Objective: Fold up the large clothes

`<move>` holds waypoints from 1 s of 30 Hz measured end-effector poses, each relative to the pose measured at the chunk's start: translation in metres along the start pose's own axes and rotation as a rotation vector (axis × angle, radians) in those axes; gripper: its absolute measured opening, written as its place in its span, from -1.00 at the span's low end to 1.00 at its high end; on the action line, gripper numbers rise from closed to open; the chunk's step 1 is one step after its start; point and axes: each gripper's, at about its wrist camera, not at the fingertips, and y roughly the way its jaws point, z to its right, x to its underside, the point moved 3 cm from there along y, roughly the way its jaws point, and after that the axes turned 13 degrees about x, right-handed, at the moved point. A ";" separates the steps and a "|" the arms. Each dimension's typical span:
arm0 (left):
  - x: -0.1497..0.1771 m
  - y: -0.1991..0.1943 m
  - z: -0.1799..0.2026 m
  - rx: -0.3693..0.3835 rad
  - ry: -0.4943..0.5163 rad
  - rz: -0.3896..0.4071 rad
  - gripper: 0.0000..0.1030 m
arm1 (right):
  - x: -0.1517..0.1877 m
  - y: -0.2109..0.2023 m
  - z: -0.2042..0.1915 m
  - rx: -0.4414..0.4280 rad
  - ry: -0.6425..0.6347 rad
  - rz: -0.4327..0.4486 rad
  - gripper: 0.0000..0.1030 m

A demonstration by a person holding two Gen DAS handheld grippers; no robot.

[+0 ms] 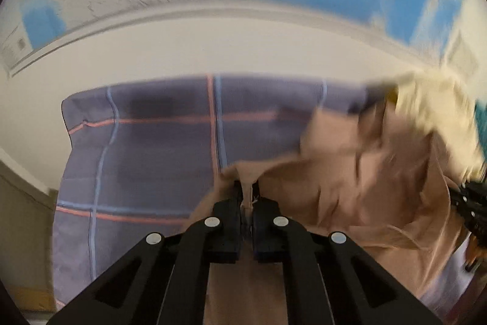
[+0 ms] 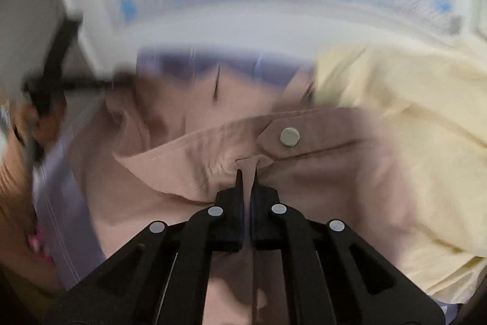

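The pink garment (image 1: 350, 188) is pinched in both the left gripper (image 1: 247, 188) and right gripper (image 2: 247, 172).

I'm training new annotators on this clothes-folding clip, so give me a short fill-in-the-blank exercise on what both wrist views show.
1. Both grippers, left gripper and right gripper, are shut on the ____ garment.
2. Beside it lies a pale ____ garment.
3. The tab near the right gripper carries a round metal ____.
4. On the wall behind hangs a colourful ____.

Missing words: pink; yellow; snap; map
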 end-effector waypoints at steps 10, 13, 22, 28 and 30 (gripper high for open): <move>0.021 0.008 0.018 -0.019 0.135 -0.035 0.25 | -0.002 0.044 0.032 0.032 0.173 -0.054 -0.91; 0.048 0.013 0.022 -0.053 0.208 -0.072 0.45 | -0.008 0.040 0.030 0.019 0.176 -0.034 -0.91; 0.076 0.028 -0.019 -0.133 0.111 -0.057 -0.70 | -0.015 0.049 0.025 0.007 0.088 -0.090 -0.18; 0.092 -0.022 -0.043 -0.012 -0.036 0.087 0.27 | 0.007 -0.052 0.045 -0.029 0.090 0.162 0.67; 0.105 -0.032 -0.044 0.027 -0.046 0.094 0.48 | 0.031 -0.063 0.063 -0.002 0.127 0.142 0.74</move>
